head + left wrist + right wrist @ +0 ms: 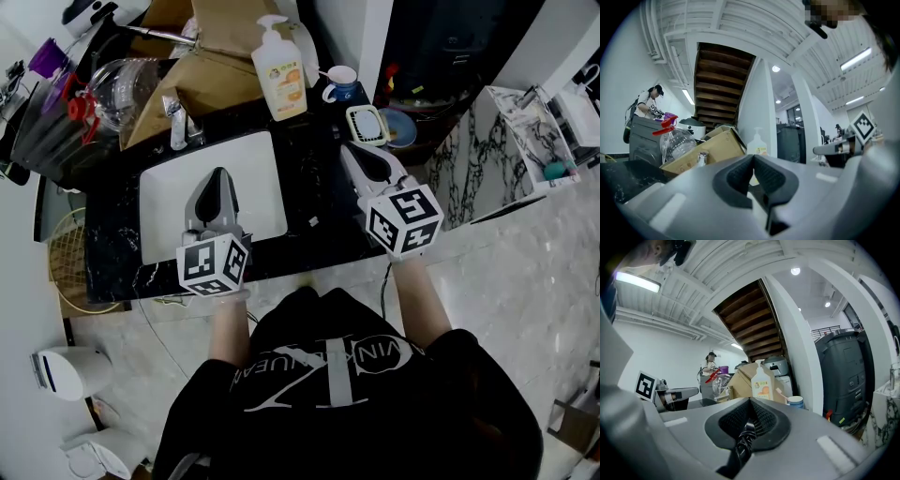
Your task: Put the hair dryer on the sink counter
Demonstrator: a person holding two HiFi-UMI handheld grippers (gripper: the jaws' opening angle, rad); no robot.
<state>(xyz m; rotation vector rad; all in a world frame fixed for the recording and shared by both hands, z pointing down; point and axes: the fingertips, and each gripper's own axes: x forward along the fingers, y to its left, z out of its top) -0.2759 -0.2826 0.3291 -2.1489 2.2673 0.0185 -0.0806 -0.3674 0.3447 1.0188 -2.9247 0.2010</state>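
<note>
Right gripper [750, 404]: jaws closed on 1 black twisted cord [743, 441], which runs back from the pads toward the camera. In the head view a thin dark line [383, 286] hangs below this gripper, past the front edge of the tabletop [319, 178], beside the forearm. The hair dryer's body cannot be picked out in any view; only this cord shows.

Left gripper [753, 159]: jaws closed, pads meeting at the tips, nothing between them. It hangs over the white sink [169, 187].

Right gripper sits above the strip between the sink's right edge and the tabletop's right edge.

Edges and room:
- Tabletop is black, white-veined.
- Back edge is crowded: soap bottle [280, 75], mug [342, 86], cardboard box [187, 75], faucet [178, 122] at the sink's back left corner.
- A small white-rimmed dish [367, 125] lies near the back right corner, just ahead of the right jaws.
- The right strip is mostly bare; the front edge strip is narrow.
</note>
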